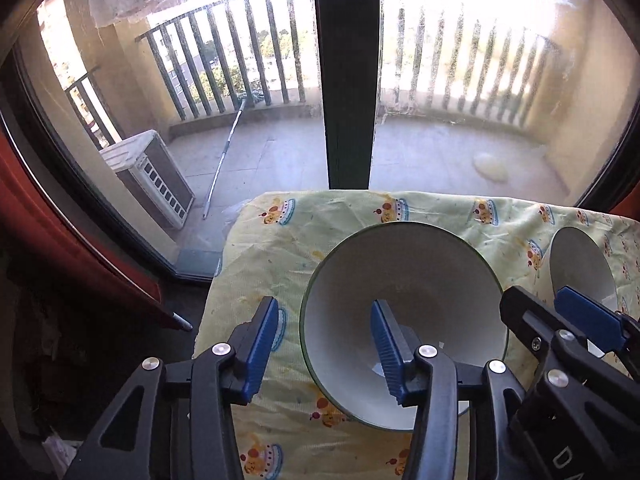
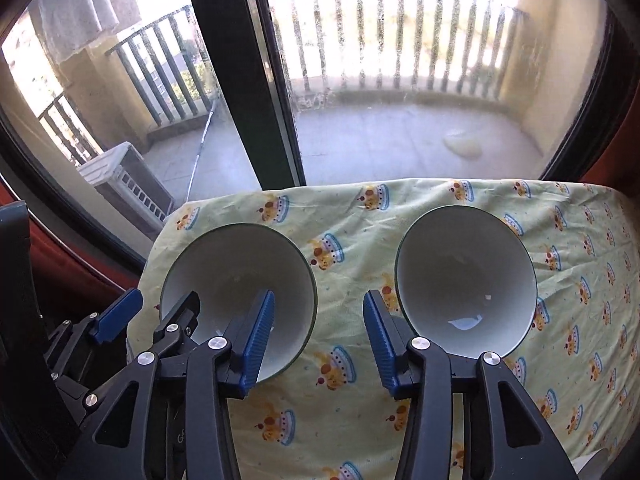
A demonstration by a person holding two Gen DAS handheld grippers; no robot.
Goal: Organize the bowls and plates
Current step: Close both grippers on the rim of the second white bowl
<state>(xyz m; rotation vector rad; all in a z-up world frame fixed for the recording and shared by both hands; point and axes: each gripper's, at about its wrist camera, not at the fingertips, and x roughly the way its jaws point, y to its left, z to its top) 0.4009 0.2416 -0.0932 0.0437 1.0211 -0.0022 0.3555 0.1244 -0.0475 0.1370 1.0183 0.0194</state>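
Two white bowls with thin green rims stand on a table covered by a yellow patterned cloth (image 2: 352, 236). The left bowl (image 1: 404, 292) (image 2: 236, 280) has my left gripper (image 1: 326, 344) open across its near-left rim, with one blue finger inside and one outside. The right bowl (image 2: 466, 280) shows at the right edge of the left wrist view (image 1: 580, 268). My right gripper (image 2: 318, 340) is open and empty above the cloth between the two bowls. My left gripper also shows in the right wrist view (image 2: 156, 316), and my right gripper in the left wrist view (image 1: 560, 316).
The table stands against a glass balcony door with a dark frame post (image 1: 348, 80). Outside are a railing, an air-conditioner unit (image 1: 152, 176) and a leaning pole. Dark red curtain (image 1: 48, 216) hangs at the left. The table's left edge drops off near the left bowl.
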